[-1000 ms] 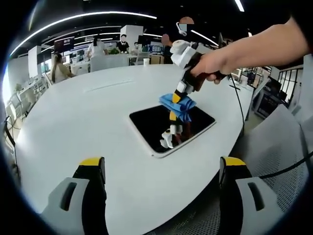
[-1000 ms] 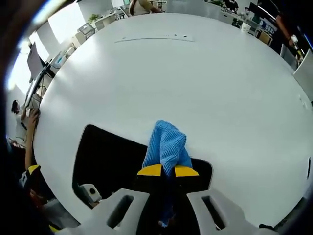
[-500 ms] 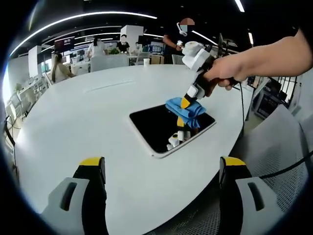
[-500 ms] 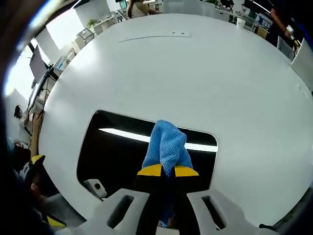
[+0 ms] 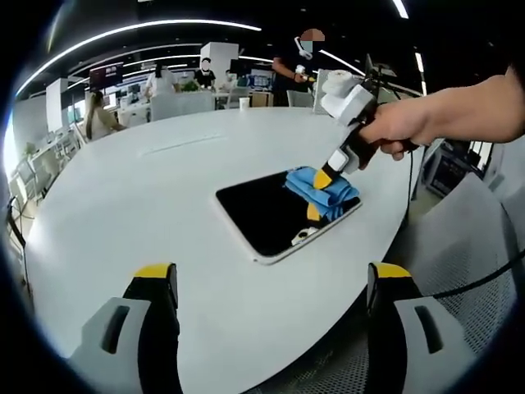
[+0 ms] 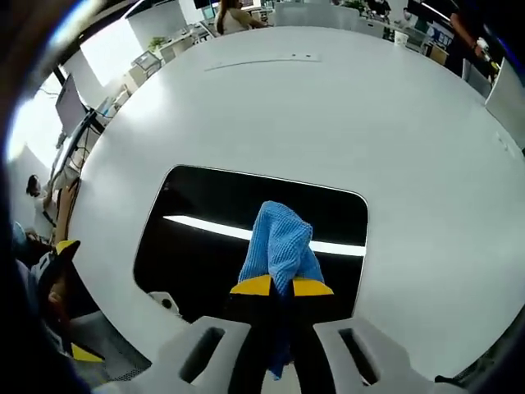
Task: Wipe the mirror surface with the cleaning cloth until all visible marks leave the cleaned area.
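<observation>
The mirror (image 5: 279, 210) lies flat on the white tabletop (image 5: 148, 189). The right tool (image 6: 281, 286) is clamped on the blue cloth (image 6: 279, 246), pressing it onto the mirror's surface. The left tool (image 5: 271, 287) hangs wide apart, empty, near the mirror.

big white oval bench (image 5: 123, 213) w/ a dark mirror (image 5: 262, 209) lying flat on it, near the edge. blue cloth (image 5: 321, 187) sits on the mirror's far corner. small white cup (image 5: 245, 103) at the bench's far end.
</observation>
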### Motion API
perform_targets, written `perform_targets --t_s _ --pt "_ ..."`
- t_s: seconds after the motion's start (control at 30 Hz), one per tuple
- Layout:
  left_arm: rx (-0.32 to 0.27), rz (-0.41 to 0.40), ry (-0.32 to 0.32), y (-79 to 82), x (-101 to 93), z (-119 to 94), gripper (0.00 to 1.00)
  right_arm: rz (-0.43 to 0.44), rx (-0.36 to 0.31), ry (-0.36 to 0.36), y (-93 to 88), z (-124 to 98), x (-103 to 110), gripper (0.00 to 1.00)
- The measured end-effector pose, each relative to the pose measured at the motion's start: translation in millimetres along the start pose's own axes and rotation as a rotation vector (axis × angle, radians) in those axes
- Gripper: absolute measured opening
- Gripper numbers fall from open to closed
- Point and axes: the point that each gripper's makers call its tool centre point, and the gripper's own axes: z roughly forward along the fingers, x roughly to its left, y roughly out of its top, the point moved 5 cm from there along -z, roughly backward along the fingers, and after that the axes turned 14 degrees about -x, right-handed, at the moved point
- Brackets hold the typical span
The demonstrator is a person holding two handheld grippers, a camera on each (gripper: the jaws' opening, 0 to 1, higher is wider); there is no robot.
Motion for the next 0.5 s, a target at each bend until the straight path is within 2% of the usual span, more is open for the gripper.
perform_targets --t_s 0.5 --pt "-0.004 0.001 -0.005 1.3 -1.6 1.1 0.94 0.026 -0.019 0.031 -24.1 -14.6 4.1 0.01"
